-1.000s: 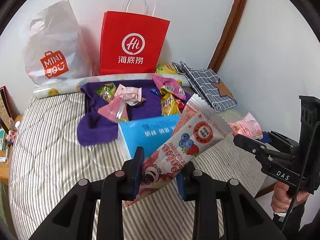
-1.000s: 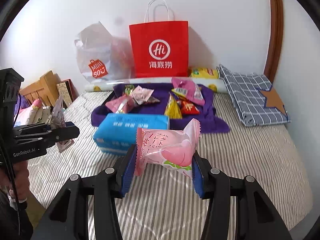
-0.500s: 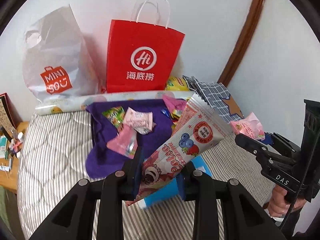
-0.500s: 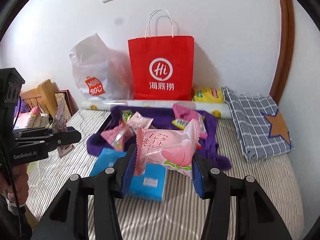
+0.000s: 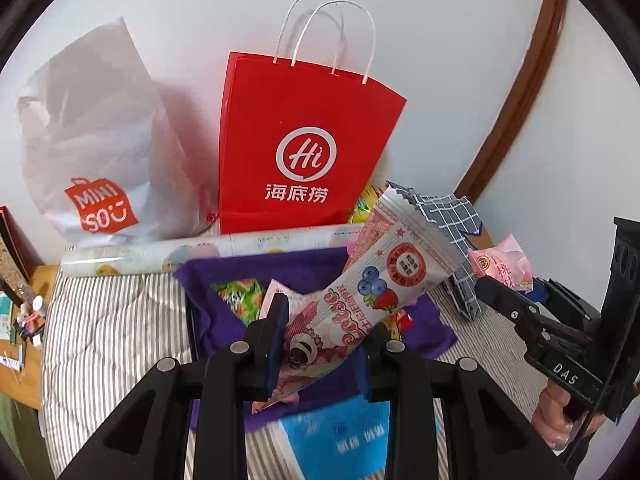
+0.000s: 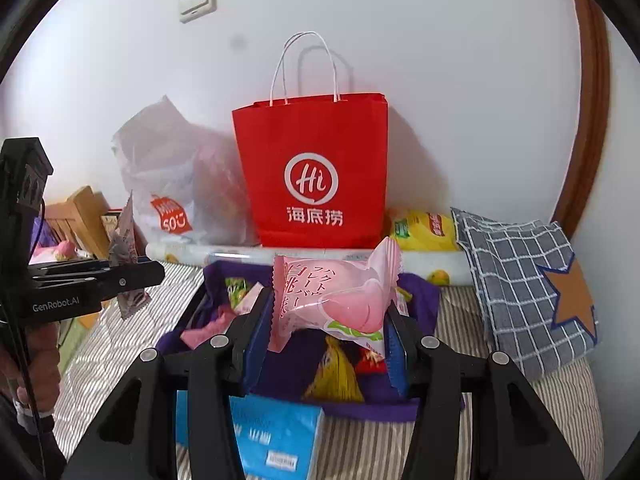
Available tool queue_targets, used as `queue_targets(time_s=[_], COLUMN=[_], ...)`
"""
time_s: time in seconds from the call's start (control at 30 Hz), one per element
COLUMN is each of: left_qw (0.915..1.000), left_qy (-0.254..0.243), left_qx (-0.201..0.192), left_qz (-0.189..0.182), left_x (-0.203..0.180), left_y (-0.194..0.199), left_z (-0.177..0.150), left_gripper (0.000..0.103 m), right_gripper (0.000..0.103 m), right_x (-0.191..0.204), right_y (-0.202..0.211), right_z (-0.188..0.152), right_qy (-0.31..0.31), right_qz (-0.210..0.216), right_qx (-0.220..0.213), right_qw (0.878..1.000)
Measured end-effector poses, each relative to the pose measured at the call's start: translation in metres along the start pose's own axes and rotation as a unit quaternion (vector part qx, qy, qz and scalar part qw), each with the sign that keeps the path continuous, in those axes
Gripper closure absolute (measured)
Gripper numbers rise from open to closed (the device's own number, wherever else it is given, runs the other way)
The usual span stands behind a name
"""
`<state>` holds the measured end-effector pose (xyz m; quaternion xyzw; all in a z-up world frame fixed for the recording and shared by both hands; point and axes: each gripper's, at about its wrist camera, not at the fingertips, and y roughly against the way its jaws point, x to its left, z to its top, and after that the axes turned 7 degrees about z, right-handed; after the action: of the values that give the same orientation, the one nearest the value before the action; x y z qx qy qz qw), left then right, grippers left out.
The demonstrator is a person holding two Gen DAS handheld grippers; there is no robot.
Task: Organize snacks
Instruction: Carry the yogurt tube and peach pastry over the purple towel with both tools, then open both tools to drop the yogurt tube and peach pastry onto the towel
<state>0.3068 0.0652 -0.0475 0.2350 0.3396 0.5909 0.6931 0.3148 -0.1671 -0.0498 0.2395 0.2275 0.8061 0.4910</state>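
1. We see a bed (image 6: pixel 520 432) covered with a grey-and-white striped quilt, pushed against a plain white wall (image 6: pixel 440 60) at the far side.
2. A light switch (image 6: pixel 197 0) sits high on that wall, and a curved brown wooden trim (image 6: pixel 588 120) runs up the right side of the room.
3. Against the wall stands a red paper bag (image 6: pixel 316 176) with white handles and a "Hi" logo; just left of it leans a white Miniso plastic bag (image 6: pixel 172 184).
4. A printed roll (image 5: pixel 200 250) lies along the foot of both bags, and a yellow snack packet (image 6: pixel 424 230) rests to the right of the red bag.
5. A grey checked cloth with an orange star (image 6: pixel 528 288) lies on the far right of the bed.
6. In the middle, a purple cloth (image 6: pixel 420 296) lines a tray that holds loose snack packets, among them a green packet (image 5: pixel 240 296) and a yellow one (image 6: pixel 336 376).
7. A blue tissue pack (image 6: pixel 276 436) lies on the quilt at the near edge of the tray.
8. Our left gripper (image 5: pixel 320 344) is clamped on a long berry-printed snack bar wrapper (image 5: pixel 380 280), held above the tray.
9. Our right gripper (image 6: pixel 328 328) is clamped on a pink peach snack packet (image 6: pixel 336 292), also raised over the tray.
10. At the far left, a wooden side table (image 5: pixel 24 344) carries small clutter.
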Motion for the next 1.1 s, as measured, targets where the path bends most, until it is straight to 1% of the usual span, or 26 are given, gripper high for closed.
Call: queue_targets(time_s=[0.17, 0.3, 0.37, 0.57, 0.63, 0.67, 0.77, 0.87, 1.1], left_qw=[0.9999, 0.9997, 0.9995, 0.9976, 0.9976, 0.9976, 0.9963, 0.9960, 0.9957], left_qy=[-0.003, 0.000, 0.002, 0.008, 0.000, 0.001, 0.001, -0.004, -0.001], left_qx=[0.011, 0.023, 0.030, 0.067, 0.068, 0.068, 0.083, 0.088, 0.092], left_qz=[-0.006, -0.012, -0.011, -0.015, -0.015, -0.015, -0.022, -0.015, -0.010], left_x=[-0.002, -0.002, 0.000, 0.006, 0.006, 0.007, 0.006, 0.005, 0.008], left_y=[-0.026, -0.047, -0.058, -0.095, -0.101, -0.103, -0.112, -0.116, -0.122], left_z=[0.015, 0.021, 0.020, 0.009, 0.007, 0.006, 0.003, 0.001, 0.001], left_gripper=[0.075, 0.075, 0.075, 0.075, 0.075, 0.075, 0.075, 0.075, 0.075], right_gripper=[0.053, 0.053, 0.053, 0.053, 0.053, 0.053, 0.053, 0.053, 0.052], right_x=[-0.009, -0.015, -0.018, -0.032, -0.036, -0.037, -0.038, -0.040, -0.046], right_y=[-0.027, -0.049, -0.061, -0.091, -0.100, -0.102, -0.106, -0.108, -0.108], right_z=[0.007, 0.006, 0.004, -0.014, -0.020, -0.023, -0.030, -0.033, -0.035], right_qy=[-0.010, -0.013, -0.016, -0.032, -0.035, -0.033, -0.025, -0.021, -0.029], right_qz=[0.005, 0.006, 0.008, 0.026, 0.020, 0.019, 0.010, 0.004, 0.009], right_qx=[0.006, 0.018, 0.024, 0.042, 0.057, 0.061, 0.069, 0.073, 0.079], right_qw=[1.000, 1.000, 1.000, 0.998, 0.998, 0.997, 0.997, 0.997, 0.996])
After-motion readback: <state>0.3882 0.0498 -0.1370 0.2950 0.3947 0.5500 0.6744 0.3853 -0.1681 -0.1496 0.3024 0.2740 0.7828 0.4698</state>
